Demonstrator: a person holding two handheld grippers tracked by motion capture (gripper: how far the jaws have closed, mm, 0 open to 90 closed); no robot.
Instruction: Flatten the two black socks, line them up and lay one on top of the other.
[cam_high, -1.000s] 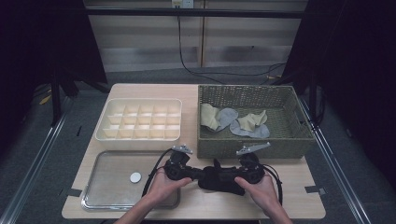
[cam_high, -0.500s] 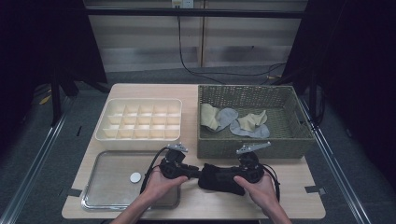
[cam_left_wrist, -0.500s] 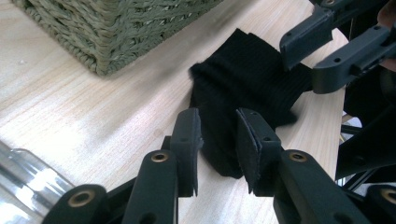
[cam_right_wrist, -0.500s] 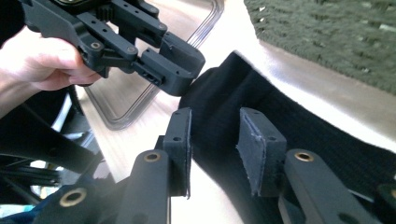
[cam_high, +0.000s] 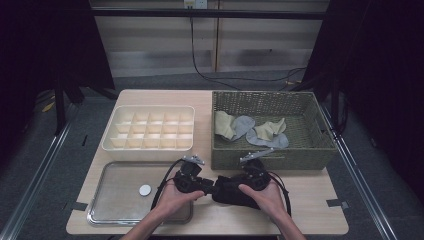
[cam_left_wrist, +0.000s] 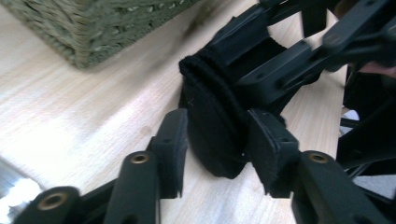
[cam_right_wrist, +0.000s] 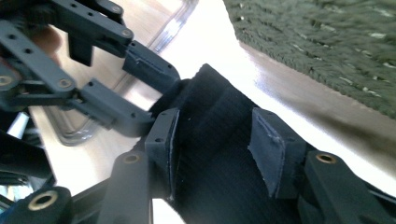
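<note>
Two grippers meet over a black sock (cam_high: 231, 190) lying on the surface at about 6 o'clock, just in front of the wicker basket (cam_high: 300, 155) and to the right of the metal tray (cam_high: 115, 212). At 7 o'clock the left gripper (cam_high: 206, 187) has just been opening its jaws; its own view shows the sock's rolled cuff (cam_left_wrist: 210, 79) between the spread pads (cam_left_wrist: 172, 140), with a gap on the left side. Farther right, the right gripper (cam_high: 235, 186) has likewise just been opening, its jaws standing apart astride the ribbed cloth (cam_right_wrist: 219, 140) without pressing it.

The sock looks light, soft and floppy, not fragile; it would likely sag from a single pinch, so the thick cuff seems the best hold.

The high view shows more socks (cam_high: 250, 129) in the basket at 1 o'clock and an empty divided box (cam_high: 150, 145) at 11 o'clock; the gripper views reveal the pad gaps.
</note>
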